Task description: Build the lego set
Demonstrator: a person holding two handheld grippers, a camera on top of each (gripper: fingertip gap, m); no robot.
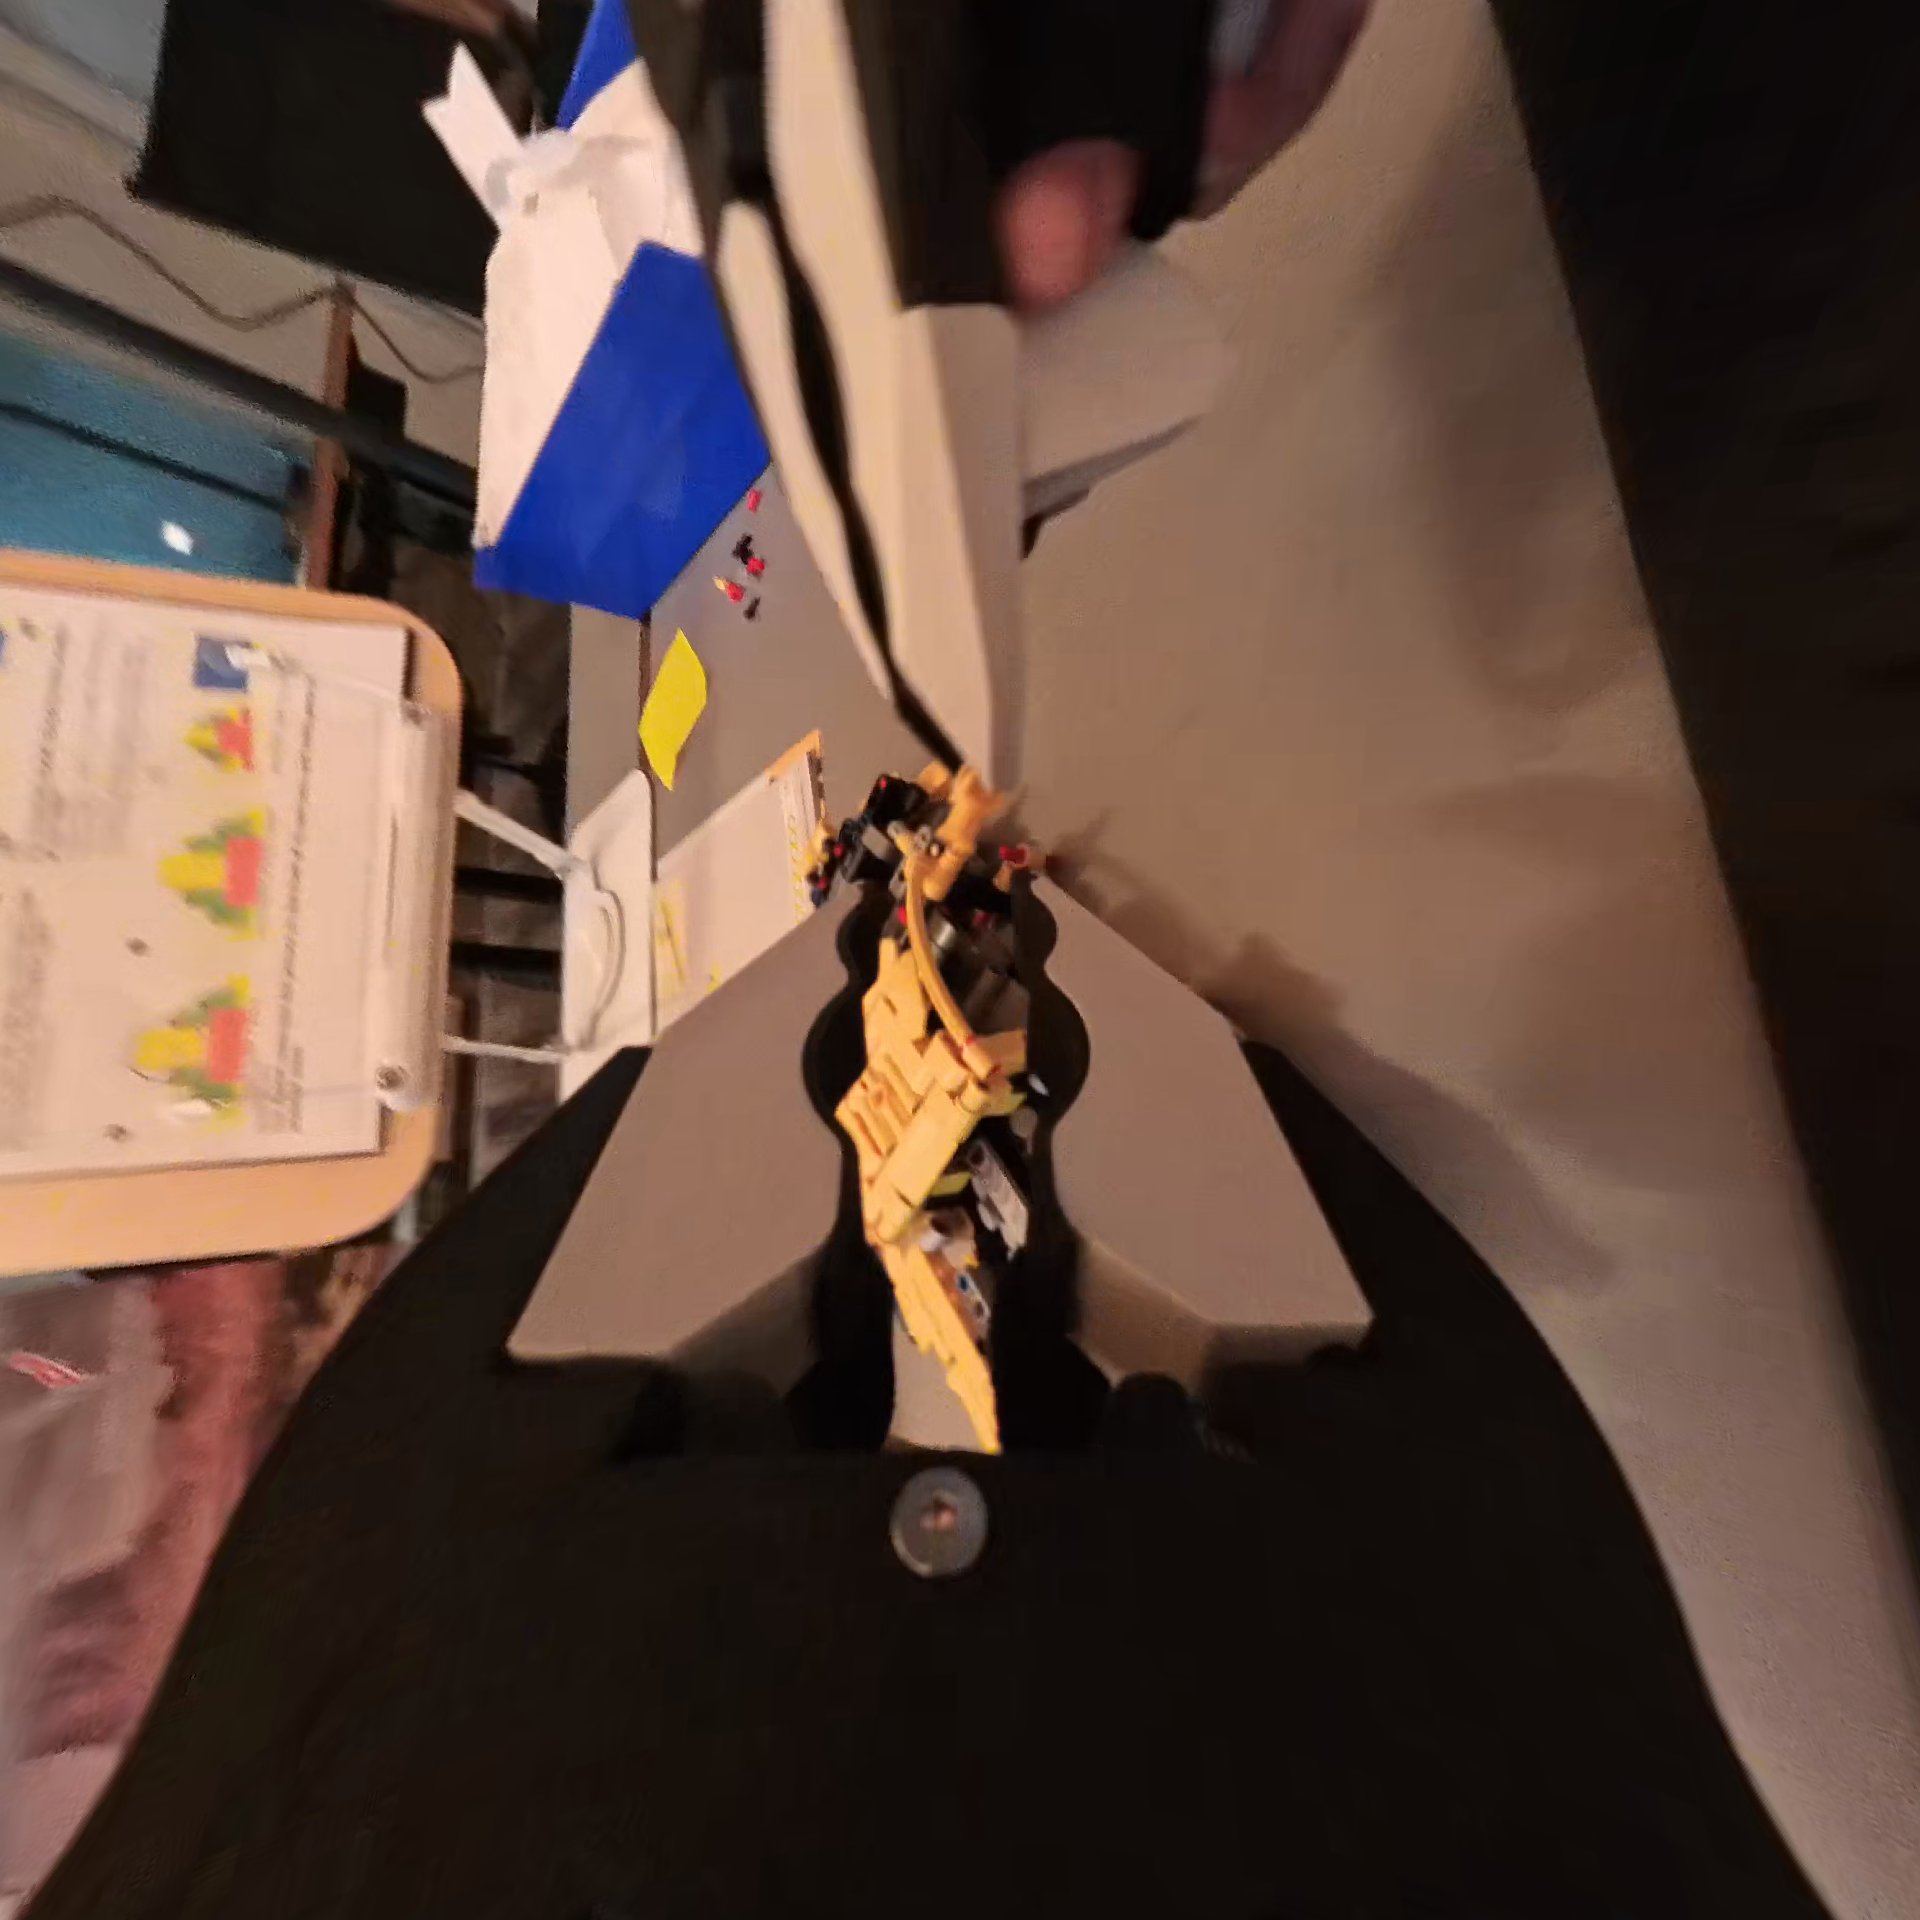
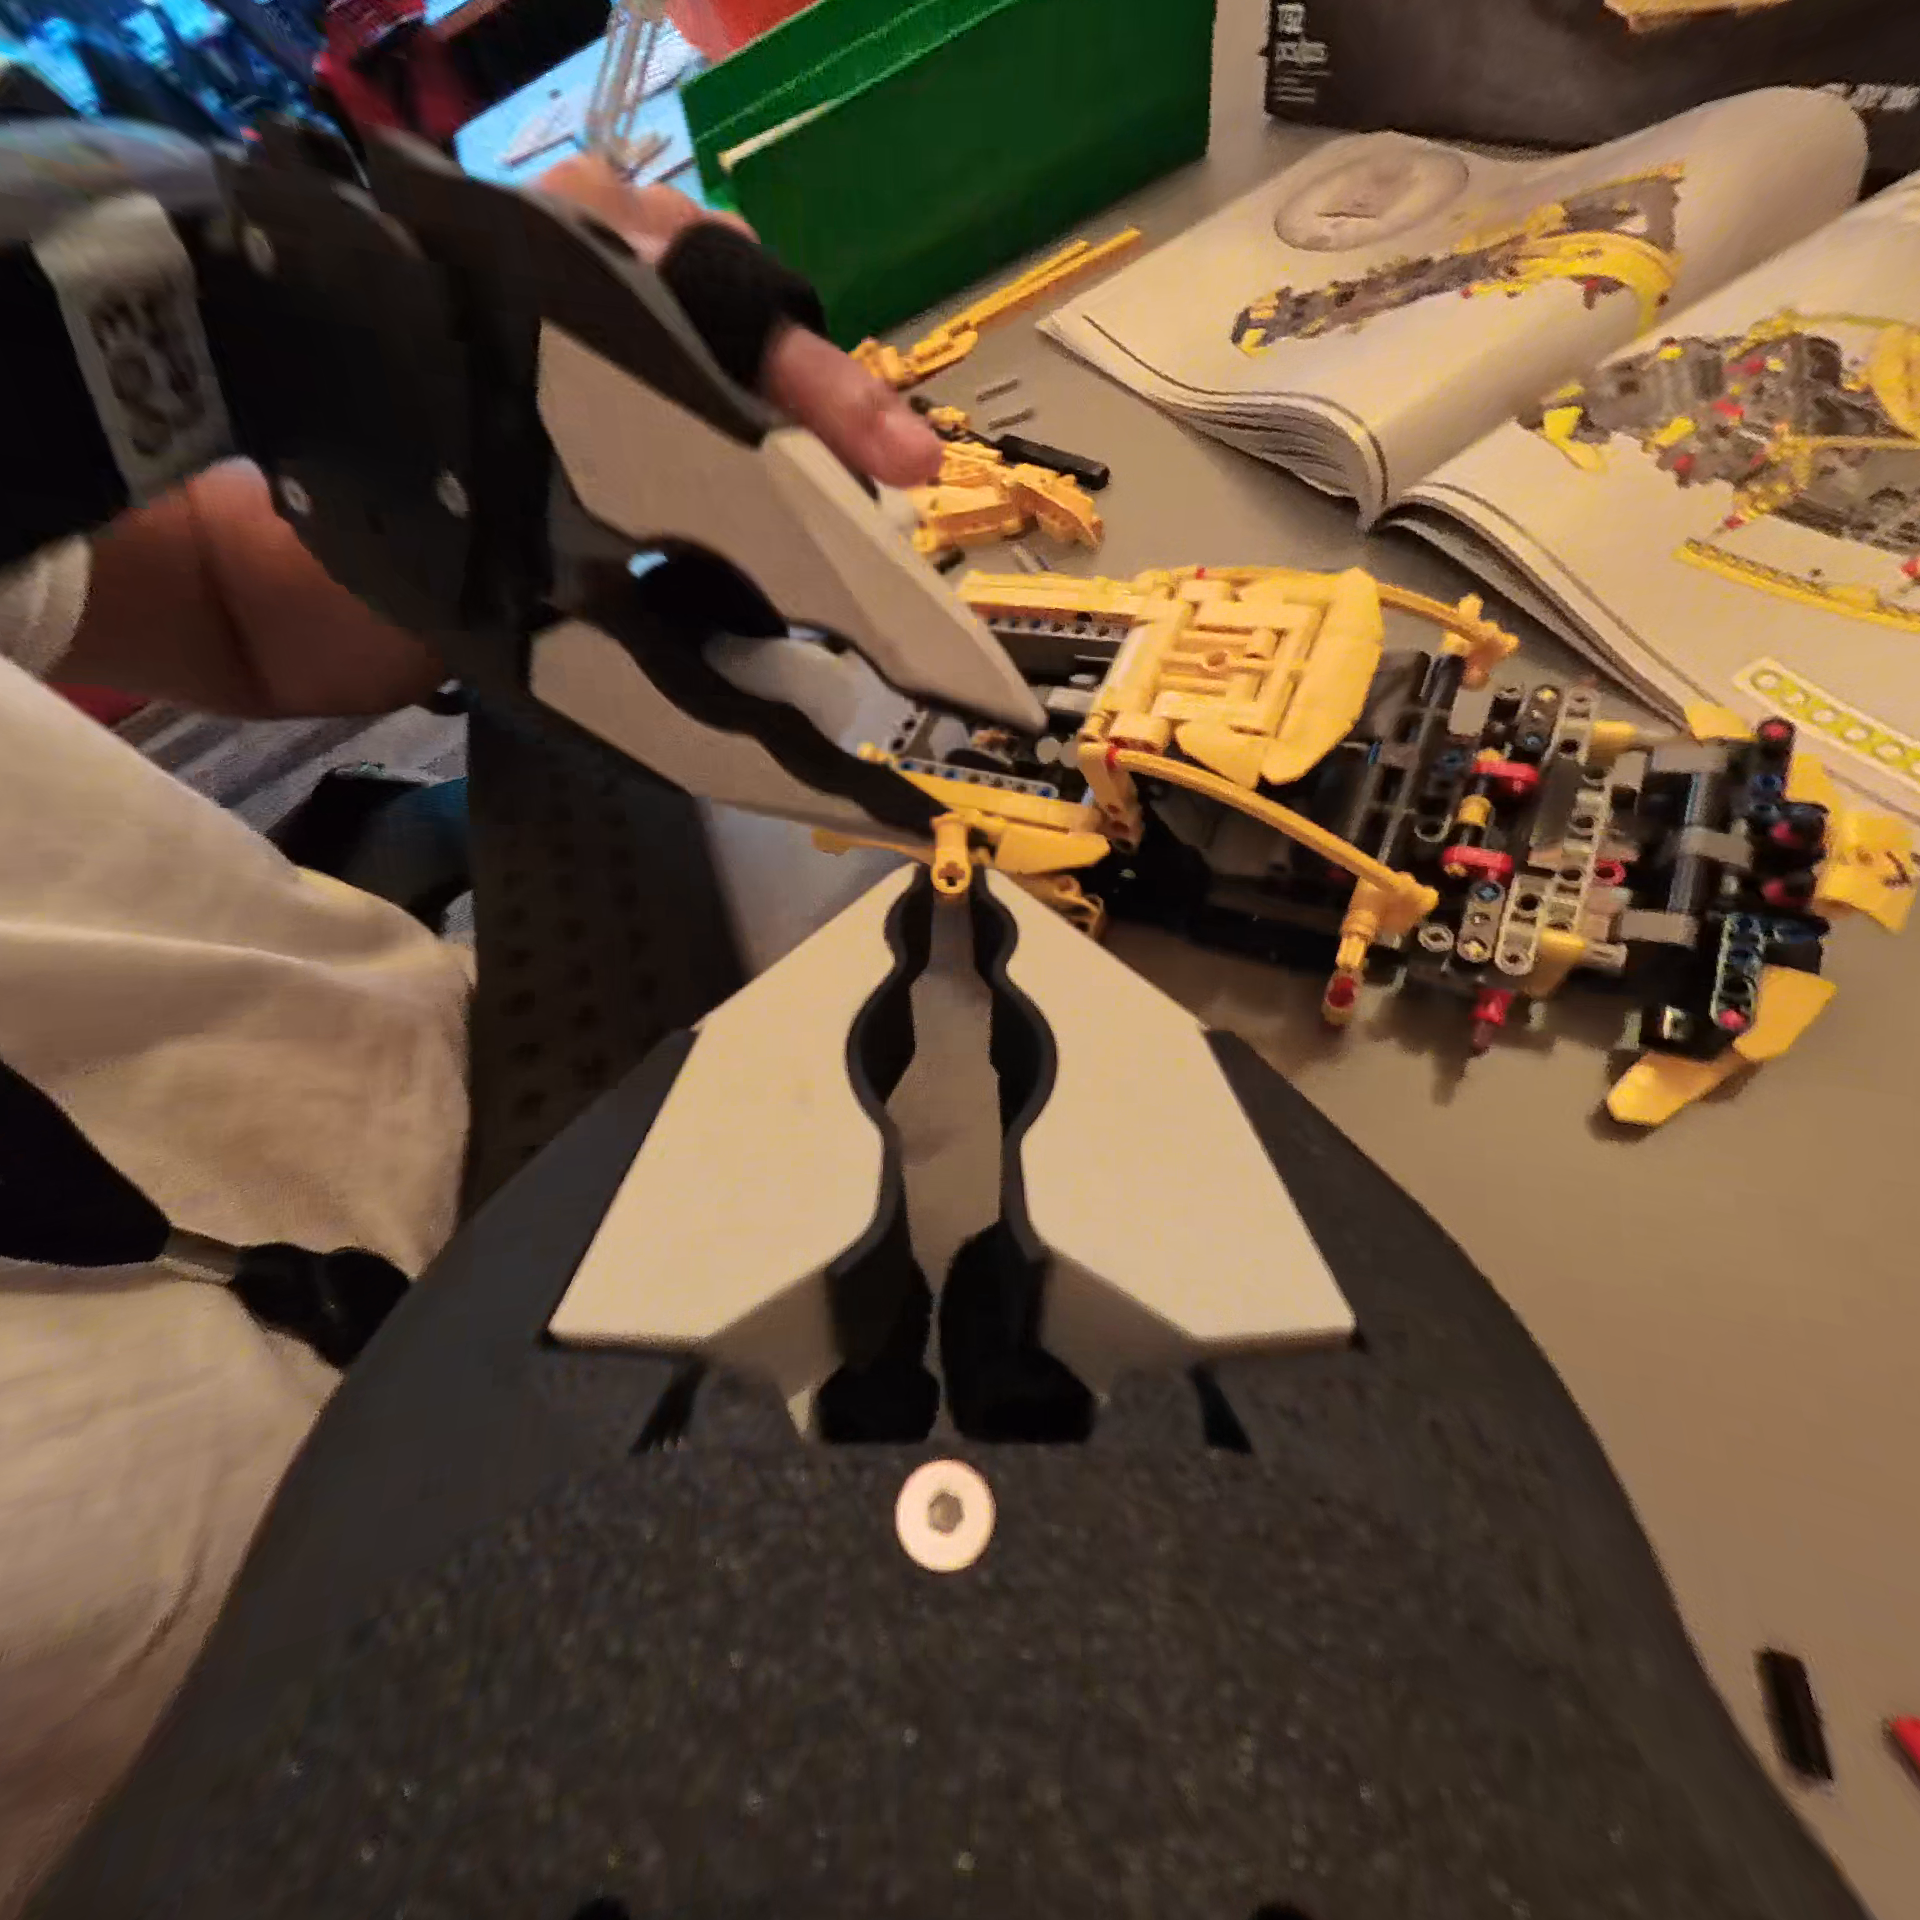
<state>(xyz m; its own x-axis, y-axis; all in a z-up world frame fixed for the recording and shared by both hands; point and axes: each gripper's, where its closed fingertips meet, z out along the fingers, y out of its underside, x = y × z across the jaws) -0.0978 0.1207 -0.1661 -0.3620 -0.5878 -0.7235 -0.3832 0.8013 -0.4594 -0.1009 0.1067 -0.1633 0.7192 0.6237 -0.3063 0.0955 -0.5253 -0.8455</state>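
Note:
A yellow and black lego vehicle model (image 2: pixel 1351 790) lies on the grey table (image 2: pixel 1507 1351). My left gripper (image 1: pixel 935 894) is shut on the model's yellow end (image 1: pixel 914 1101); in the right wrist view it (image 2: pixel 987 764) clamps the model's left end from the upper left. My right gripper (image 2: pixel 948 878) is closed on a small yellow connector (image 2: pixel 948 860) that sticks out of the model's near edge. In the left wrist view my right gripper's tips (image 1: pixel 997 805) meet the far end of the model.
An open instruction booklet (image 2: pixel 1455 416) lies at the back right, with a green box (image 2: pixel 966 156) and a black box (image 2: pixel 1558 62) behind. Loose yellow parts (image 2: pixel 997 499) lie behind the model. A blue bag (image 1: pixel 634 447), a yellow note (image 1: pixel 673 707) and a clipboard (image 1: pixel 208 883) show in the left wrist view. The tips of both grippers are at nearly the same place.

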